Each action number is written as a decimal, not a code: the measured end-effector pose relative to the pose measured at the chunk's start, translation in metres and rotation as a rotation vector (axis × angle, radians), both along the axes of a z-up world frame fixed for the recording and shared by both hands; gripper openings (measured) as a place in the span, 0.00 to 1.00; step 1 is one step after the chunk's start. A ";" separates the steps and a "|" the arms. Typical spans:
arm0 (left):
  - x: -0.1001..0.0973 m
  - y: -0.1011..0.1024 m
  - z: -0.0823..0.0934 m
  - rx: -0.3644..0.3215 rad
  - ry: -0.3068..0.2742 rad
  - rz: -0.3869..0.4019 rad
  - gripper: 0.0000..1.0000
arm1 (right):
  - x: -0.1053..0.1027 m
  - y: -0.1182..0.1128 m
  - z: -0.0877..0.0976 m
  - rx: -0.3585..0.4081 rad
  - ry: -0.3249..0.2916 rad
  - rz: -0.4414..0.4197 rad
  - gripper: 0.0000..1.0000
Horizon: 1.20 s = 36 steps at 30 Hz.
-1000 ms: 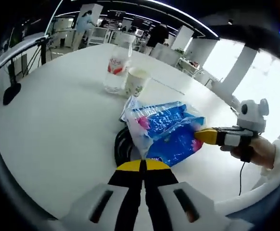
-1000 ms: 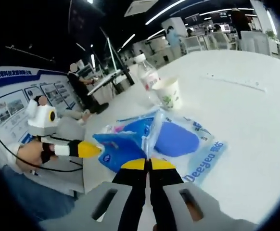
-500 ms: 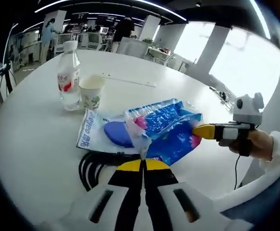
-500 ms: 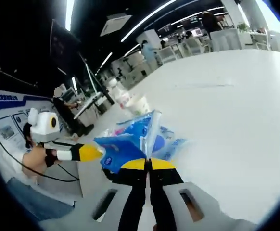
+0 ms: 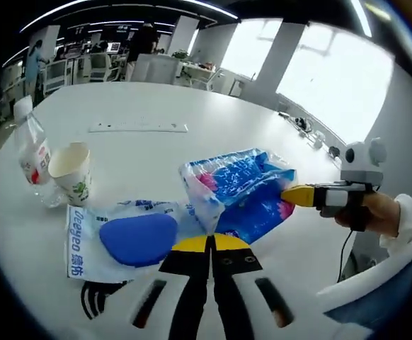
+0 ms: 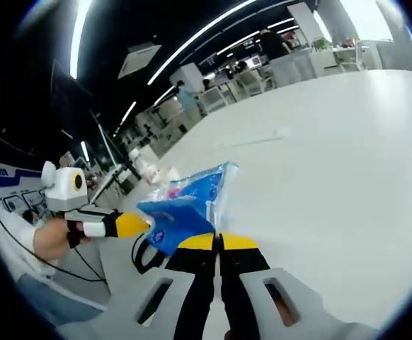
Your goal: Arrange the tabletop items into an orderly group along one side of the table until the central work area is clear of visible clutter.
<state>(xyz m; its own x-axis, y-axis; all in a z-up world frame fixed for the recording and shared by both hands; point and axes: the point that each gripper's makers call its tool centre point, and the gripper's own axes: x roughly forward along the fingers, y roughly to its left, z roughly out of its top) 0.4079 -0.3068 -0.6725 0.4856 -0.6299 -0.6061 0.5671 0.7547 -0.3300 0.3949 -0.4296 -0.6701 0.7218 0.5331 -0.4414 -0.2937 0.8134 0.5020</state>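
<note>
A: Entry. You have the blue tissue pack [image 5: 241, 191] pinched from two ends. Your left gripper [image 5: 210, 244] has its jaws pressed together on the clear film at the near edge; your right gripper [image 5: 296, 196] grips the far end, jaws closed on the wrapper. The pack hangs between them, lifted off the white table [image 5: 156, 106].

B: Why two grips?

A: My reading: the film is soft and sags, so one pinch would let it swing. Held at both ends, you can carry it sideways without dragging it over the flat Deeyeo wipes packet [image 5: 124, 237] lying just under its near corner.

B: Orientation?

A: In the left gripper view the pack's long axis runs from your left gripper's tip toward the right gripper, roughly level and tilted slightly up at the far end. In the right gripper view the same pack [image 6: 185, 202] stretches from your right gripper [image 6: 219, 243] to the left gripper [image 6: 132, 224].

B: Rest of the group?

A: The paper cup [image 5: 71, 170] and water bottle [image 5: 32, 152] stand touching, near the table's edge. A black cable coil [image 5: 100, 297] lies below the wipes packet. That side looks like the gathering side.
</note>
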 end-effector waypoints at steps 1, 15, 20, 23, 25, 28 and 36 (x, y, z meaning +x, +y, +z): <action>0.001 -0.005 0.000 -0.001 0.000 -0.013 0.00 | -0.001 -0.005 0.000 -0.001 0.000 -0.013 0.00; 0.016 -0.049 -0.003 -0.007 0.012 -0.120 0.00 | 0.006 -0.048 -0.001 -0.010 0.014 -0.115 0.00; 0.024 -0.051 -0.004 -0.001 0.018 -0.125 0.00 | 0.011 -0.049 -0.002 -0.010 0.015 -0.115 0.00; 0.028 -0.055 -0.006 0.006 0.019 -0.136 0.00 | 0.015 -0.054 -0.005 -0.013 0.022 -0.123 0.00; 0.029 -0.059 -0.009 0.011 0.025 -0.146 0.00 | 0.017 -0.056 -0.007 -0.015 0.029 -0.128 0.00; 0.033 -0.065 -0.013 0.030 0.021 -0.174 0.00 | 0.021 -0.062 -0.011 -0.020 0.039 -0.135 0.00; 0.047 -0.075 -0.022 0.062 0.034 -0.209 0.00 | 0.037 -0.072 -0.023 -0.028 0.070 -0.139 0.00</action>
